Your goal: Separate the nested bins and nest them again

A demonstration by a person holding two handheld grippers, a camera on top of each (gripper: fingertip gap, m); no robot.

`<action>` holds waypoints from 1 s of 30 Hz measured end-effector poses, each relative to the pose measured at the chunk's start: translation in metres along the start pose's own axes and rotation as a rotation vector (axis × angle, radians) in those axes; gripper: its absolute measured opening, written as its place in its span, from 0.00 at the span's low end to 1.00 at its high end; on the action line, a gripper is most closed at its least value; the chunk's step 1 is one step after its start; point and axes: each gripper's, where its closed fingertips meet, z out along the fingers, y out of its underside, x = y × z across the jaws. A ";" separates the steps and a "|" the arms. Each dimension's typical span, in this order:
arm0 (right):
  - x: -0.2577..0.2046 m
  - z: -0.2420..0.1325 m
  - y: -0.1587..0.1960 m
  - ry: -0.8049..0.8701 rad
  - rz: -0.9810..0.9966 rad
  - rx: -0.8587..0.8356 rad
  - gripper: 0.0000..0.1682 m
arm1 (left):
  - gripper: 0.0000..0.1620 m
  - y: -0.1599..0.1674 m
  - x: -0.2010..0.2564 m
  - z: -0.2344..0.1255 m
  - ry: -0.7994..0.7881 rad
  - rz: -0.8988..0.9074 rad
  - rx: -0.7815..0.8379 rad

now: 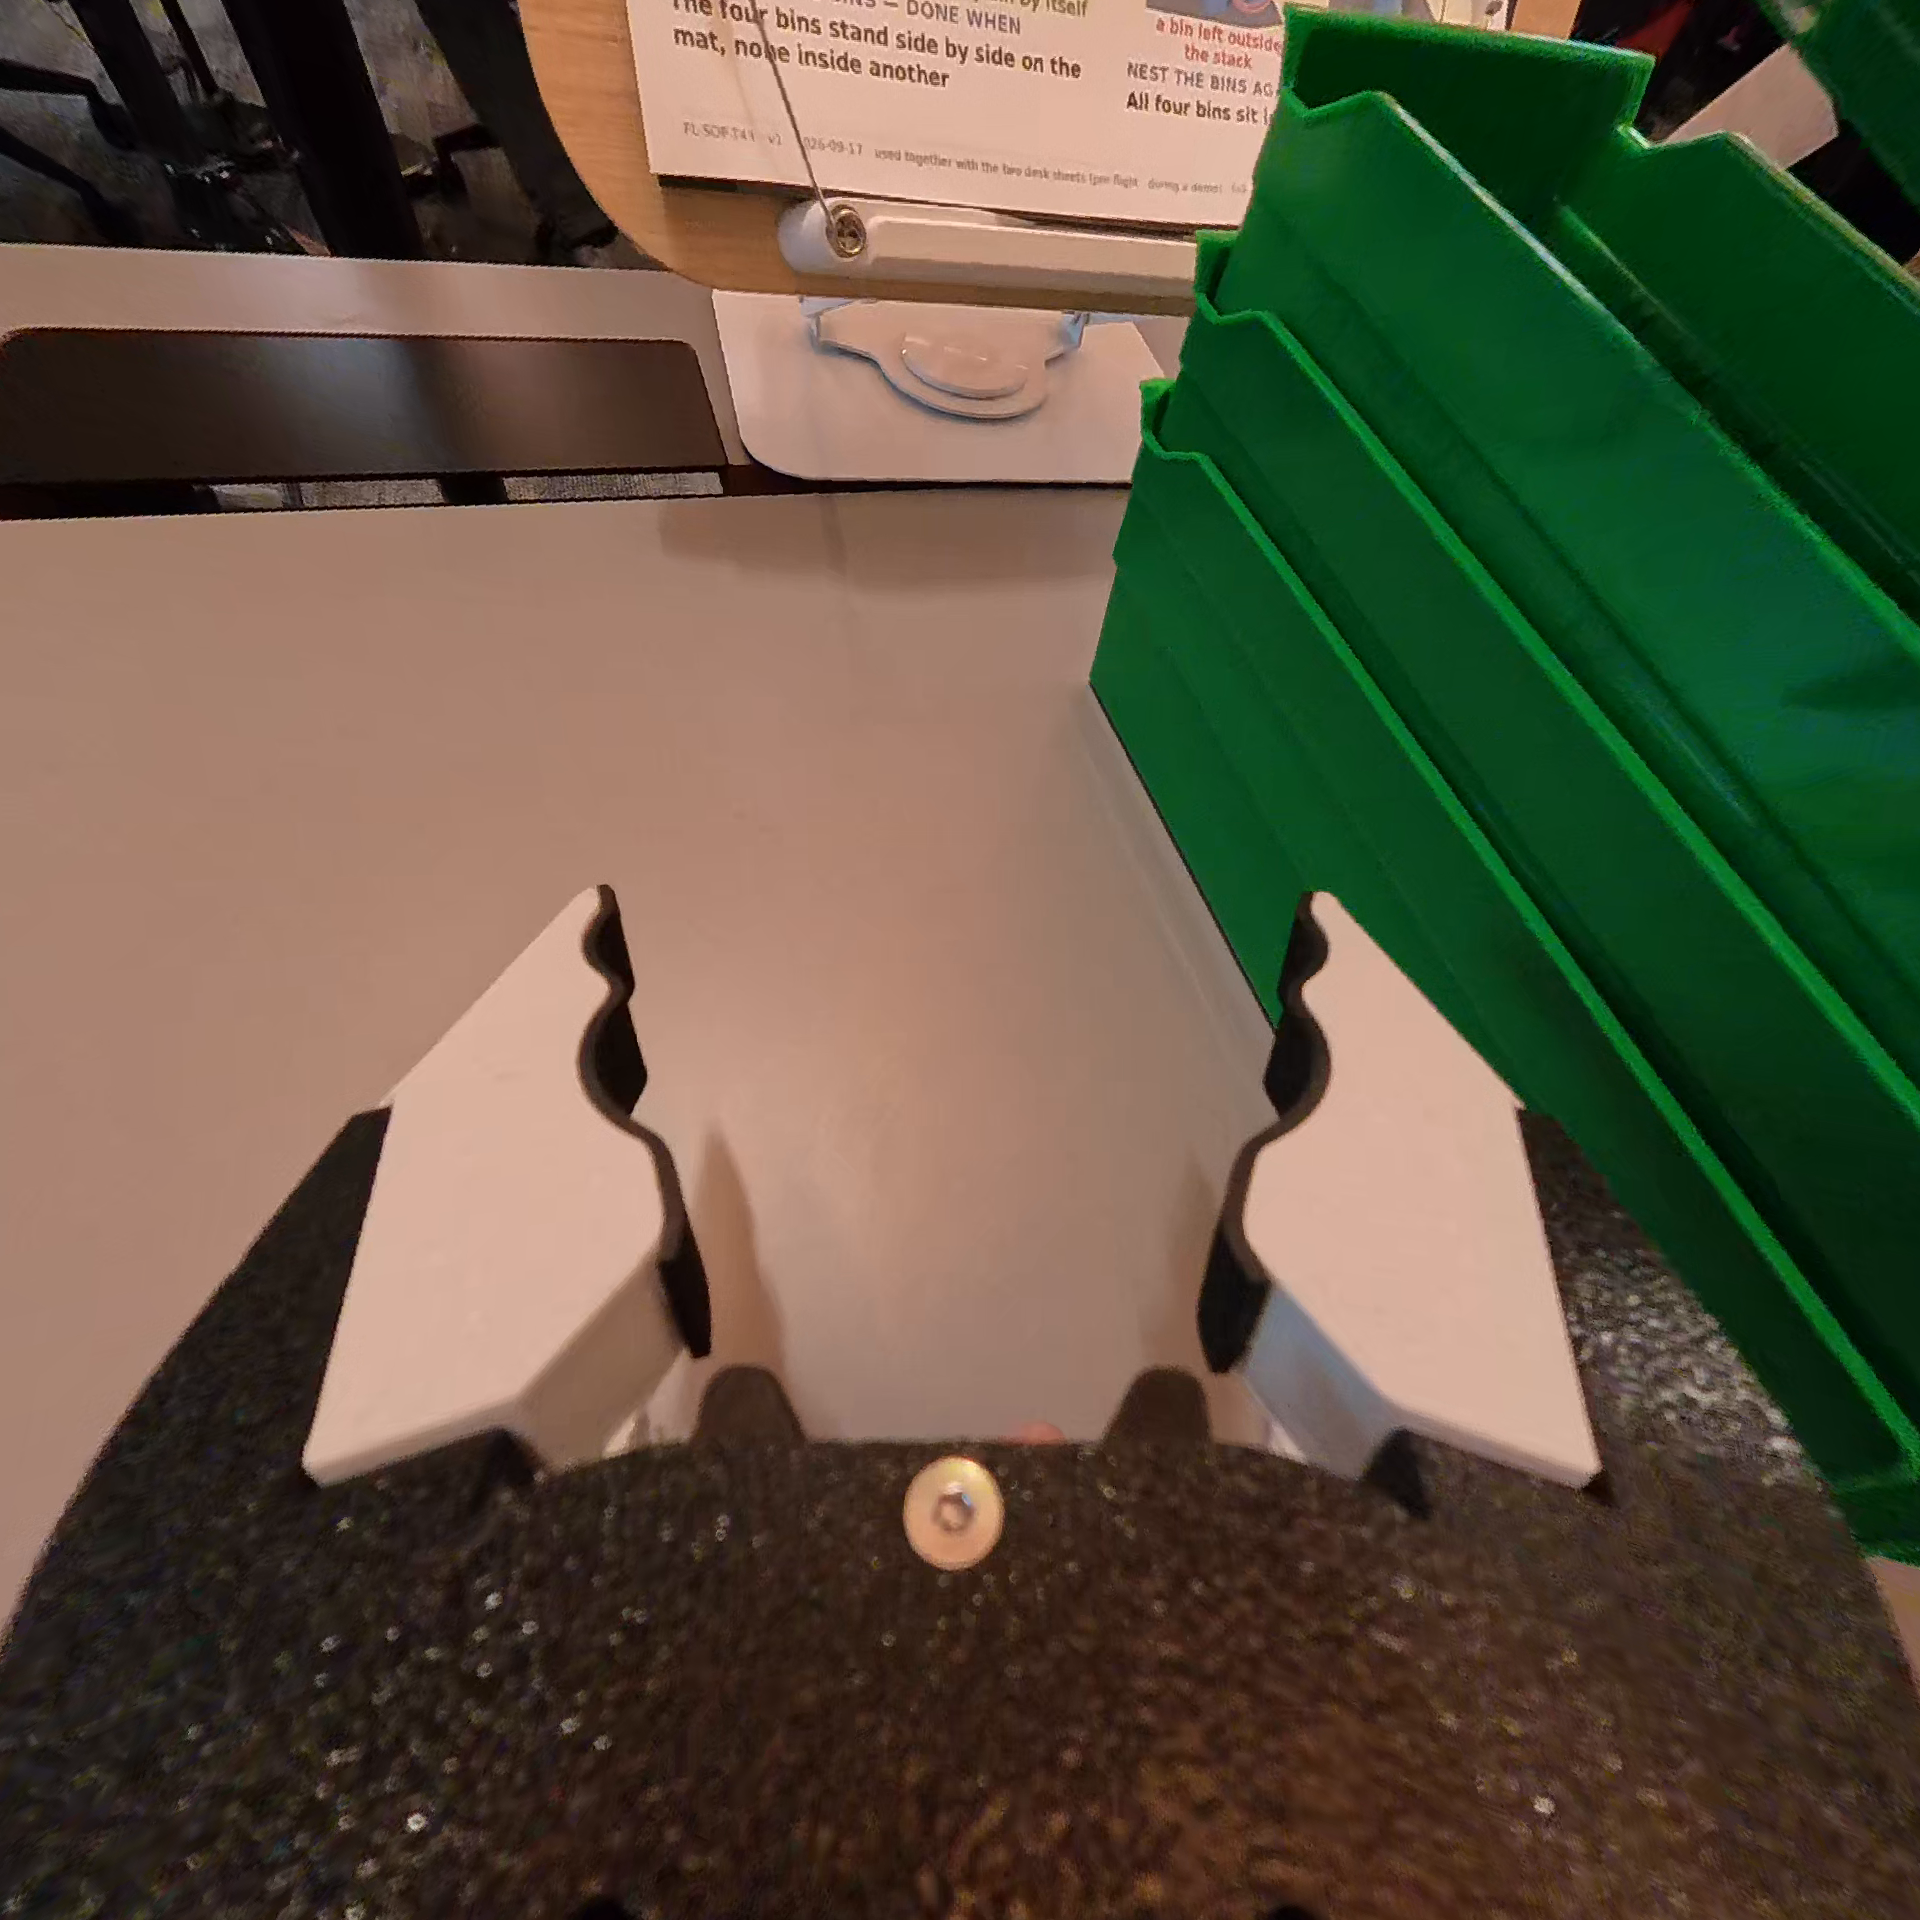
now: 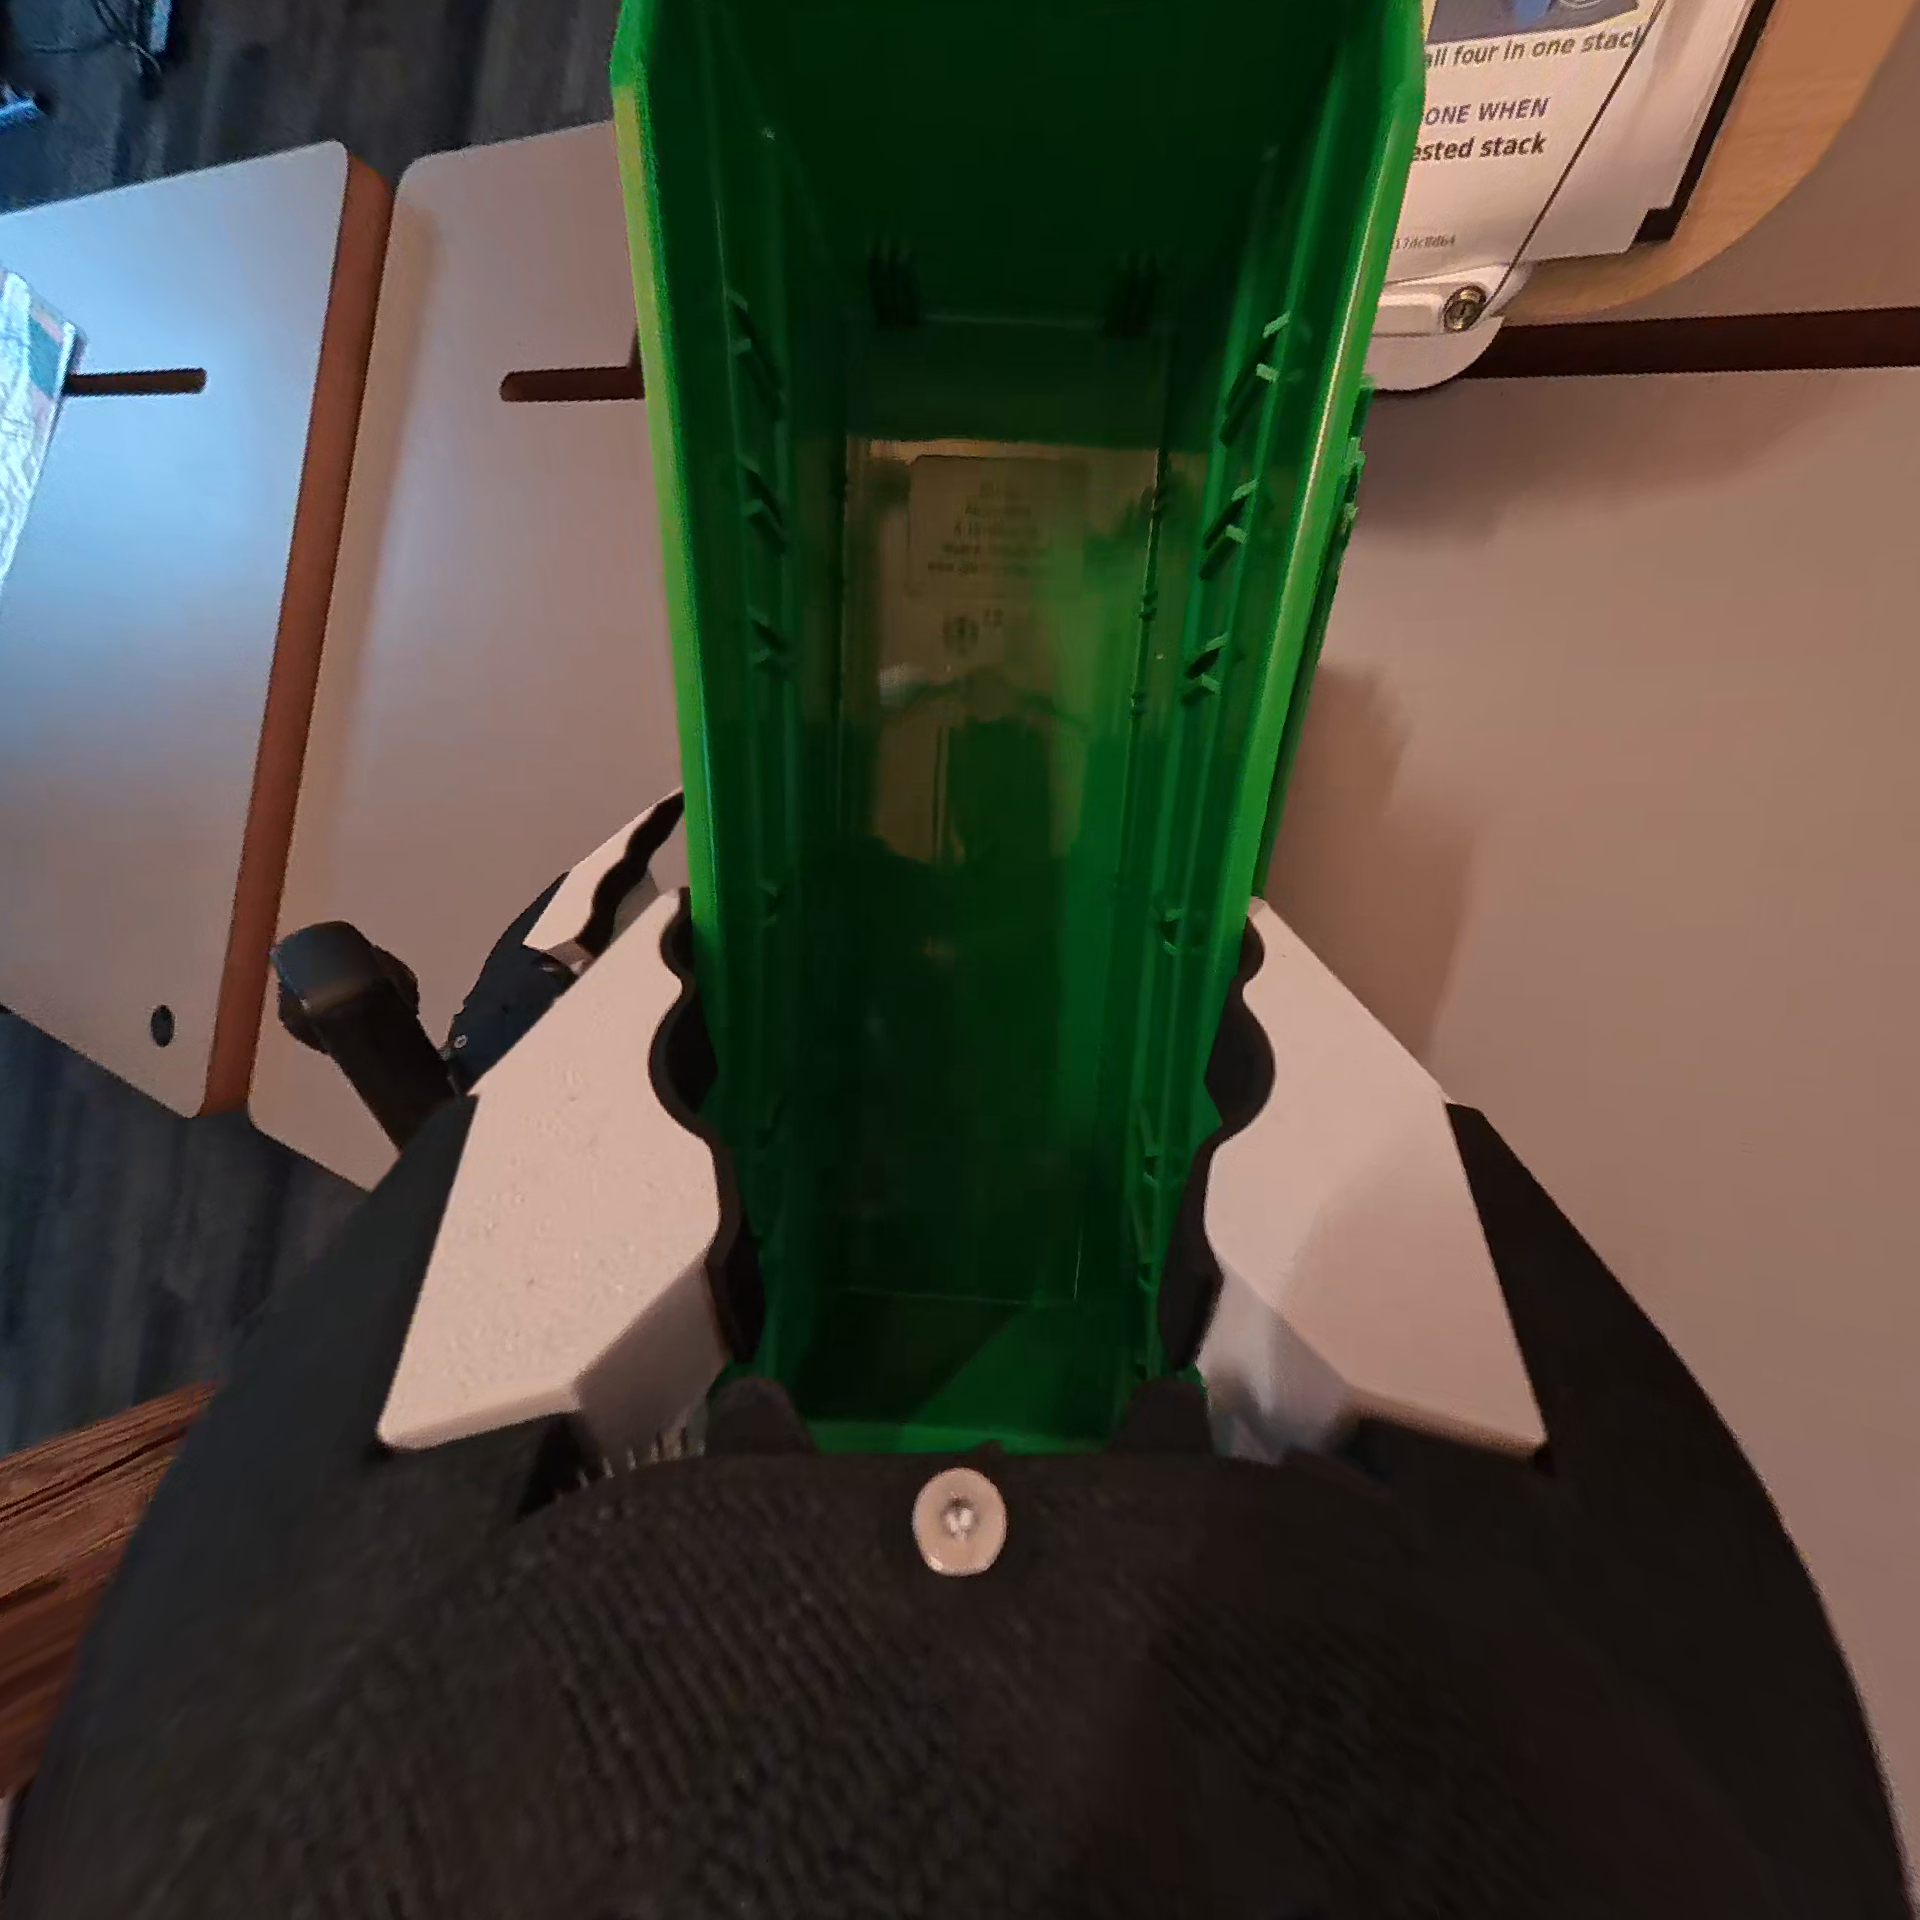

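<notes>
Green bins [image 1: 1538,623], at least three nested, tilted as one stack. In the left wrist view the stack's low corner sits on or just above the grey table [image 1: 520,727], to the stack's left; contact can't be confirmed. Right gripper [image 2: 961,1122] clamps the top bin [image 2: 987,727]: both fingers press the outer side walls at the bin's near end, and the camera looks straight down its channel. Left gripper [image 1: 956,1122] is spread wide, nothing between its fingers, and hangs just left of the stack over bare table. Its right finger [image 1: 1382,1174] is near the lowest bin's wall; touching or not, can't tell.

Step in hand, as I judge it: separating, pulling the top bin out of the rest. Nothing stands apart on the table in view, so the task looks early.

To do it well:
- Left gripper should close on the rim or side wall of the lower bins to hold them down; otherwise the whole stack likely lifts together.
- Right should pull along the nesting direction, not sideways, since the stepped rims could catch.
- Grip is near one end only, so the bin may pivot; keep the pull slow and straight.

Beyond the stack: a wooden board with a printed sheet [image 1: 935,94] on a white stand [image 1: 935,374].
</notes>
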 end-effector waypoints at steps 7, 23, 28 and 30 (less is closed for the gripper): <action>-0.005 0.008 0.004 0.047 -0.071 0.087 0.59 | 0.75 0.003 -0.003 0.003 0.009 -0.018 -0.012; 0.028 0.045 0.022 0.327 -0.108 0.026 0.62 | 0.75 0.008 0.000 0.005 0.019 -0.021 -0.031; 0.033 0.054 0.024 0.318 -0.102 -0.008 0.62 | 0.75 0.009 -0.002 0.006 0.026 -0.033 -0.039; 0.034 0.055 0.024 0.315 -0.098 -0.008 0.62 | 0.75 0.009 -0.002 0.006 0.026 -0.035 -0.038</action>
